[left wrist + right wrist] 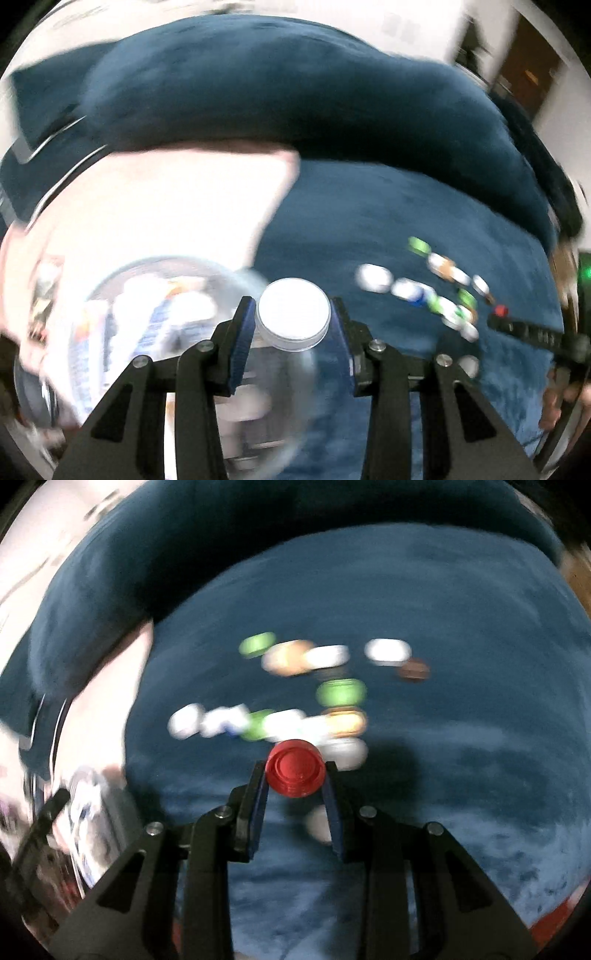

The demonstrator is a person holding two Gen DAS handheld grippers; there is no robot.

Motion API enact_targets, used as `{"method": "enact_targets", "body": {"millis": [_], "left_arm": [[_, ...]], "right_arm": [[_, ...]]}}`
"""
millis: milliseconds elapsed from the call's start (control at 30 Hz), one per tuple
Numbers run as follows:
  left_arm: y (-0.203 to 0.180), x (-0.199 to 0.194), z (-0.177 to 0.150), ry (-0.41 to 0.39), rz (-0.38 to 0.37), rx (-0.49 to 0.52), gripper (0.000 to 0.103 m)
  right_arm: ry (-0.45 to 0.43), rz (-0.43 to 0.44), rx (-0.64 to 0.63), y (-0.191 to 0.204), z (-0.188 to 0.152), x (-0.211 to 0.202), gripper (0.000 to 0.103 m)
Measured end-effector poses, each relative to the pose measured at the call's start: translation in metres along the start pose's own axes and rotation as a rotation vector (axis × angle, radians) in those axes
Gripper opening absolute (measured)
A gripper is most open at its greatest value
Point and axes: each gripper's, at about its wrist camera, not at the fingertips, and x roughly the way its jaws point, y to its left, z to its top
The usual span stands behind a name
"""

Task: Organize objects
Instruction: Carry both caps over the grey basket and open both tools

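Observation:
My left gripper (pixel 293 314) is shut on a white bottle cap (pixel 293 312), held above the blue sofa seat (pixel 369 229). Just left of it and below sits a clear round container (pixel 155 325) with blurred items inside. My right gripper (pixel 295 775) is shut on a red bottle cap (pixel 295 773). Beyond it, several loose caps (pixel 295 686) in white, green and orange lie scattered on the blue seat (pixel 443 775). The same scattered caps (pixel 436 295) show at the right of the left wrist view, with the right gripper (pixel 502 312) and its red cap beside them.
A pale sheet or cloth (pixel 166 206) lies on the seat behind the container. The sofa's blue back cushion (pixel 277 81) rises along the far side. A hand (pixel 561 398) shows at the right edge. Both views are blurred by motion.

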Motion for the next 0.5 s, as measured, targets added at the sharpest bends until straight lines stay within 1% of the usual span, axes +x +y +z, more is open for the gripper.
{"method": "enact_targets", "body": {"millis": [33,67,100,133,233,333,400,467,500], "left_arm": [[0.026,-0.005,-0.001,-0.005,0.024,-0.051,0.042],[0.044,-0.007,-0.002,-0.007,0.038,-0.087,0.042],[0.071,-0.010,-0.005,-0.005,0.050,-0.143,0.042],[0.086,-0.012,-0.008,-0.004,0.056,-0.175,0.042],[0.124,-0.018,-0.014,-0.004,0.081,-0.252,0.042],[0.144,-0.022,-0.018,-0.005,0.090,-0.273,0.042],[0.149,-0.022,-0.020,-0.003,0.089,-0.273,0.042],[0.148,-0.018,-0.020,-0.007,0.076,-0.275,0.042],[0.149,-0.017,-0.019,-0.008,0.065,-0.277,0.042]], "right_arm": [[0.007,0.016,-0.047,0.021,-0.003,0.004,0.030],[0.020,0.047,-0.110,0.053,-0.008,0.010,0.030],[0.031,0.073,-0.147,0.073,-0.011,0.013,0.030],[0.049,0.113,-0.192,0.100,-0.017,0.019,0.030],[0.091,0.204,-0.295,0.162,-0.032,0.032,0.030],[0.120,0.270,-0.397,0.220,-0.048,0.042,0.030],[0.138,0.306,-0.427,0.244,-0.056,0.048,0.031],[0.147,0.342,-0.428,0.257,-0.059,0.053,0.031],[0.149,0.377,-0.415,0.261,-0.060,0.056,0.031]]}}
